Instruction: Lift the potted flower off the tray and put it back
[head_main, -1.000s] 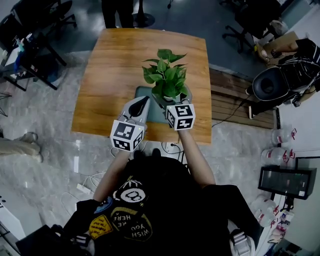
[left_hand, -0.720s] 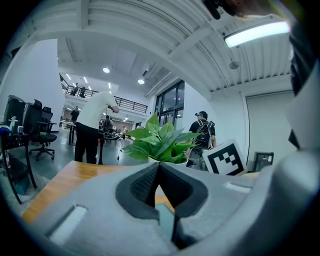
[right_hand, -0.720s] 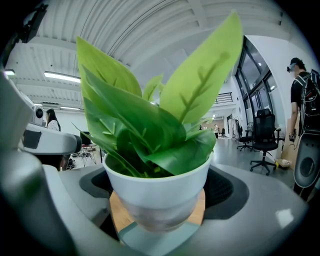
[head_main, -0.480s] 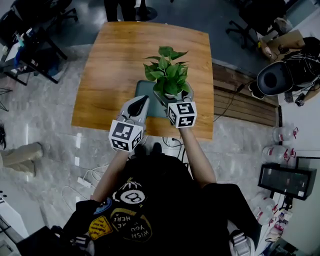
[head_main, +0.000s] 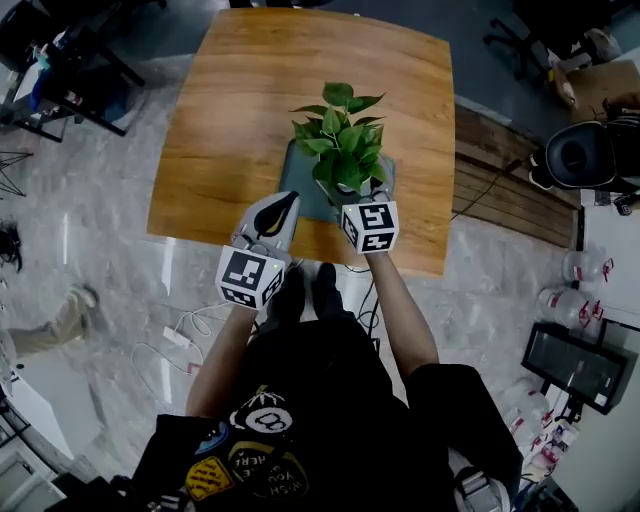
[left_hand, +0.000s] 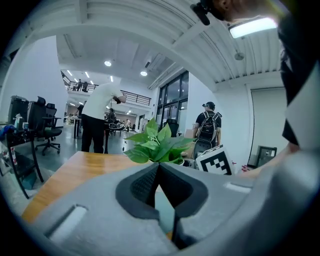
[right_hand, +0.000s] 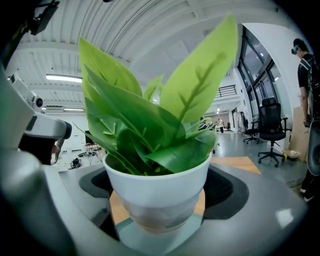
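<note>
Right gripper (right_hand: 159, 200) jaws closed on pot (right_hand: 155, 182) sides, below rim. Pot over tray (right_hand: 150, 242); lifted or resting, cannot tell. Left gripper (left_hand: 159, 167) closed, empty. Pot likely light, smooth, slippery; leaves (right_hand: 190, 100) soft, so grip pot wall only.

There is one potted flower (head_main: 343, 150), one tray (head_main: 298, 192) and one wooden table (head_main: 240, 110). Hand-held tools number two (one left gripper (head_main: 288, 200), one right gripper (head_main: 354, 192)).
</note>
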